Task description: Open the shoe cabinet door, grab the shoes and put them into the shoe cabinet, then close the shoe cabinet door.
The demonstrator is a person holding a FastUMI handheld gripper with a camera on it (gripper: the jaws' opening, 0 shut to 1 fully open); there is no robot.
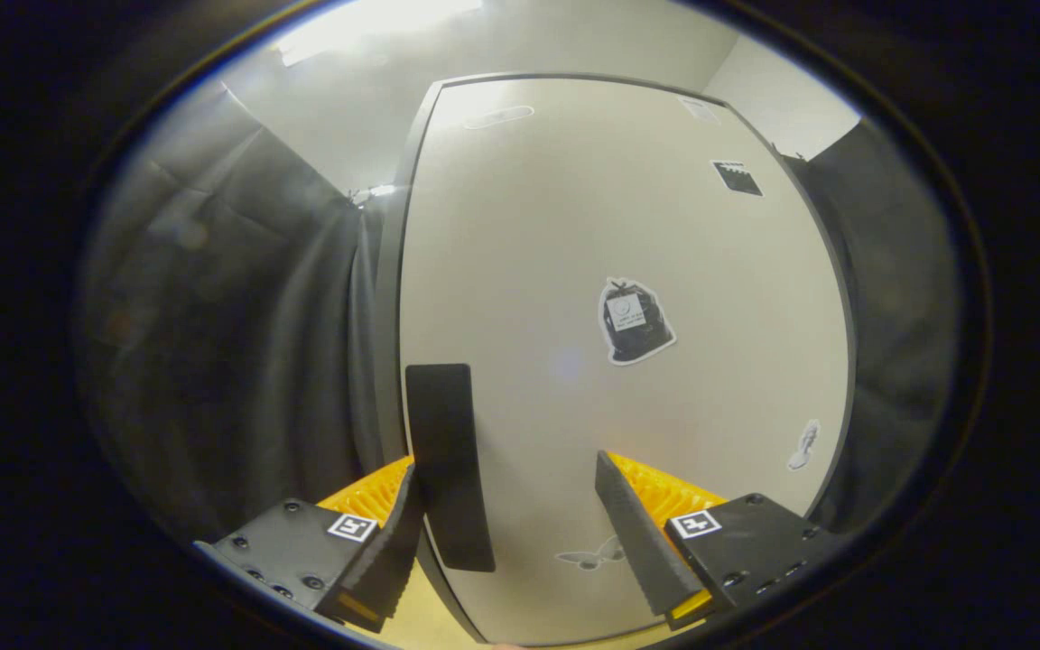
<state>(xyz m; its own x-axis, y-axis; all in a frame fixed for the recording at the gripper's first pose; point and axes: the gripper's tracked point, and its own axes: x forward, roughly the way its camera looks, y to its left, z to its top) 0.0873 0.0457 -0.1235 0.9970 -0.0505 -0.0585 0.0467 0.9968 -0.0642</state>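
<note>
While the gripper (520,524) stood spread at the bottom of the frame, pinching nothing, the shoe cabinet door (574,253) filled the centre — pale panel, dark rim, apparently flush and closed. Dark handle (448,465): lower left of the door, just ahead of the left finger (389,551), between the fingers, seemingly ungrasped. Stickers: bag-shaped one (634,320) at mid-door, butterfly (590,555) near the bottom. Judged status — either door not yet opened, or already closed; shoes' whereabouts undetermined.
</note>
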